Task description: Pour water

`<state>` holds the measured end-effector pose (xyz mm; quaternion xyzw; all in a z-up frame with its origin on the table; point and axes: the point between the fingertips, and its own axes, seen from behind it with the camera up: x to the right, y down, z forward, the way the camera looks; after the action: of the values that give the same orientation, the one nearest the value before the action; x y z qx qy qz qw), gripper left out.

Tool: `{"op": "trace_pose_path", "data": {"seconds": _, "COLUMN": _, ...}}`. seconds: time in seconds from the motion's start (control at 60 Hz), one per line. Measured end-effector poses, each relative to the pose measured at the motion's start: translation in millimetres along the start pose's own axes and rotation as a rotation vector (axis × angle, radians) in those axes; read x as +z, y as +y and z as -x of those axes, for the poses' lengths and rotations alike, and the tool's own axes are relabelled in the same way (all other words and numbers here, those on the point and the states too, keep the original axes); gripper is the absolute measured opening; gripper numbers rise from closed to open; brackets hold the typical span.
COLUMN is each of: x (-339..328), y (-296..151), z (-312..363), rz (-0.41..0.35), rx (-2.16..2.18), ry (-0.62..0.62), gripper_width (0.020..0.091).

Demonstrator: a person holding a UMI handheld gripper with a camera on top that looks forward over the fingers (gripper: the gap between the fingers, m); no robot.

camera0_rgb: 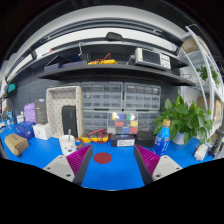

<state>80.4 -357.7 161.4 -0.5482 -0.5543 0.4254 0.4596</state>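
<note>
The tongs (112,160) hang open and empty above the blue table (112,170); the approach is starting, and next they must reach the bottle (163,138).

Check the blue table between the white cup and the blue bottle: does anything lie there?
Yes. In the gripper view, a dark red disc lies on the blue table between white cup and blue bottle, ahead of the open gripper.

From my remote seat I see a bright blue table (112,168) carrying a dark red coaster (102,157), with a blue-labelled clear bottle (162,138) and green leafy plant (187,118) beside it, and magenta pads (150,160).
</note>
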Motion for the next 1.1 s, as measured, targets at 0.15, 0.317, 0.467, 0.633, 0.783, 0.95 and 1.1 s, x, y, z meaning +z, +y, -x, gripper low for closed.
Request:
{"op": "trace_pose_path", "data": {"seconds": 0.15, "x": -7, "y": 17, "z": -21, "rz": -0.014, "rx": 0.008, "ry": -0.008, "gripper_width": 0.0852}}
{"op": "trace_pose_path", "data": {"seconds": 0.317, "x": -5, "y": 57, "z": -73, "rz": 0.009, "rx": 0.003, "ry": 0.029, "gripper_width": 0.0853}}
{"op": "trace_pose_path", "data": {"seconds": 0.467, "x": 6, "y": 73, "z": -128, "rz": 0.019, "rx": 0.019, "ry": 0.104, "gripper_width": 0.0855}}
{"op": "trace_pose_path", "data": {"seconds": 0.633, "x": 36, "y": 56, "z": -170, "rz": -0.029, "rx": 0.031, "ry": 0.143, "gripper_width": 0.0842}}
{"op": "trace_pose_path", "data": {"seconds": 0.783, "x": 79, "y": 45, "z": -191, "rz": -0.045, "rx": 0.016, "ry": 0.137, "gripper_width": 0.0841}}
{"op": "trace_pose_path", "data": {"seconds": 0.95, "x": 117, "y": 32, "z": -204, "rz": -0.058, "rx": 0.008, "ry": 0.150, "gripper_width": 0.0832}}
{"op": "trace_pose_path", "data": {"seconds": 1.1, "x": 142, "y": 41, "z": -204, "rz": -0.028, "rx": 0.001, "ry": 0.143, "gripper_width": 0.0539}}
